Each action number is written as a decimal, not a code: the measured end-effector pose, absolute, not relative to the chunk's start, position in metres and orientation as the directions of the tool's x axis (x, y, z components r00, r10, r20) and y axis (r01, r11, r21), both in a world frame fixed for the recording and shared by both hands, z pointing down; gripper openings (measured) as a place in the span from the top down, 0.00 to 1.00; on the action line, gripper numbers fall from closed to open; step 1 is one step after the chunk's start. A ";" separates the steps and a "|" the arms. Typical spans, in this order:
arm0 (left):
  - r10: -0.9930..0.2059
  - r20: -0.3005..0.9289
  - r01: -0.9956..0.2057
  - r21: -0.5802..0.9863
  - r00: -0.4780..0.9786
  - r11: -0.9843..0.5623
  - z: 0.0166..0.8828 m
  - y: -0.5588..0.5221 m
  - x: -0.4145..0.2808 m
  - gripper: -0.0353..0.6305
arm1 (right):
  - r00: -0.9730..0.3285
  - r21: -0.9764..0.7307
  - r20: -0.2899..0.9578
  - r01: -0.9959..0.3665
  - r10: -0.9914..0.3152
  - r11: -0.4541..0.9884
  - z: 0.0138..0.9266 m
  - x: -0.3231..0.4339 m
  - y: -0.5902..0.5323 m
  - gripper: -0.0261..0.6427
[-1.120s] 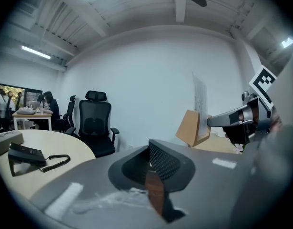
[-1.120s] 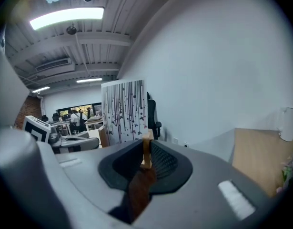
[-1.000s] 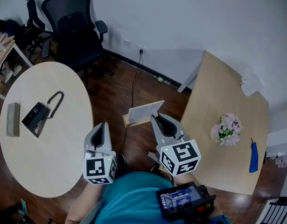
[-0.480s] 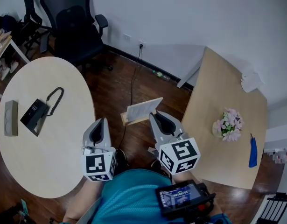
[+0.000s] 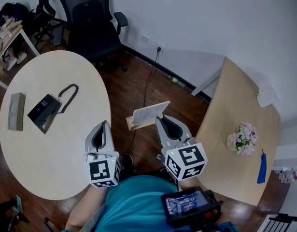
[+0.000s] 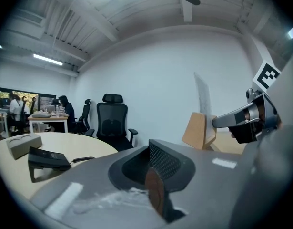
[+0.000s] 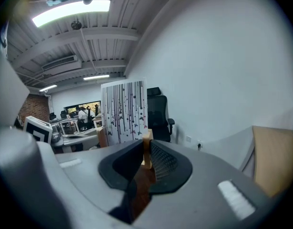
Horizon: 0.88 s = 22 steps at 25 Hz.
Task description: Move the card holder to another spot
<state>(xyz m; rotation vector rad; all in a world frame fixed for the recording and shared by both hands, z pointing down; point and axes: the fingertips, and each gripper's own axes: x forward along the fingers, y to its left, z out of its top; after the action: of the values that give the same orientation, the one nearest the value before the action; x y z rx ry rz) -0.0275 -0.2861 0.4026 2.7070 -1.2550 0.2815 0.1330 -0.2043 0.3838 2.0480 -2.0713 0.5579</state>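
Observation:
The card holder [image 5: 148,116], a small wooden base with a white striped card standing in it, hangs in the air above the dark wood floor between the two tables. My right gripper [image 5: 161,121] is shut on its wooden base [image 7: 146,149], and the card [image 7: 123,111] rises just left of the jaws. My left gripper [image 5: 105,125] floats beside it at the round table's edge, shut with nothing in it [image 6: 152,162]. In the left gripper view the card holder [image 6: 197,128] and the right gripper [image 6: 246,120] appear off to the right.
A round pale table [image 5: 37,153] on the left carries a black device with a cable [image 5: 43,111] and a grey block [image 5: 15,111]. The wooden table [image 5: 220,129] on the right holds flowers [image 5: 243,139], a blue item [image 5: 262,167] and a white object [image 5: 267,95]. An office chair [image 5: 92,25] stands behind.
Both grippers have travelled across the room together, the card holder still in the right one. The round table now lies closer under the left gripper; the wooden table has slid further right.

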 end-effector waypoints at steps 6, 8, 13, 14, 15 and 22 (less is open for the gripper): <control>-0.835 0.252 -0.866 0.029 0.490 -0.499 0.411 -0.311 -0.101 0.92 | -0.203 -0.149 0.376 -0.976 -0.904 0.157 0.398 0.068 -0.260 0.90; -0.865 0.259 -0.897 0.016 0.430 -0.441 0.411 -0.314 -0.130 0.92 | -0.264 -0.153 0.377 -0.963 -0.888 0.221 0.403 0.042 -0.276 0.90; -0.917 0.277 -0.954 -0.008 0.286 -0.299 0.417 -0.316 -0.201 0.92 | -0.398 -0.149 0.400 -0.917 -0.826 0.370 0.429 -0.026 -0.312 0.90; -0.923 0.282 -0.962 -0.009 0.260 -0.274 0.419 -0.314 -0.213 0.92 | -0.420 -0.147 0.407 -0.907 -0.811 0.396 0.437 -0.039 -0.317 0.90; -0.928 0.286 -0.968 -0.011 0.239 -0.252 0.423 -0.311 -0.224 0.92 | -0.441 -0.146 0.413 -0.896 -0.797 0.420 0.447 -0.052 -0.321 0.90; -0.945 0.305 -0.990 -0.037 0.117 -0.135 0.435 -0.297 -0.275 0.92 | -0.521 -0.128 0.468 -0.839 -0.714 0.529 0.508 -0.111 -0.345 0.90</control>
<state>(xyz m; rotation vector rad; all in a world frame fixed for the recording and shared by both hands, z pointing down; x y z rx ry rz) -0.2753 -0.2967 0.4351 2.2099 -1.9408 0.3825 -0.1112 -0.3446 0.5082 1.2811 -2.4129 0.4850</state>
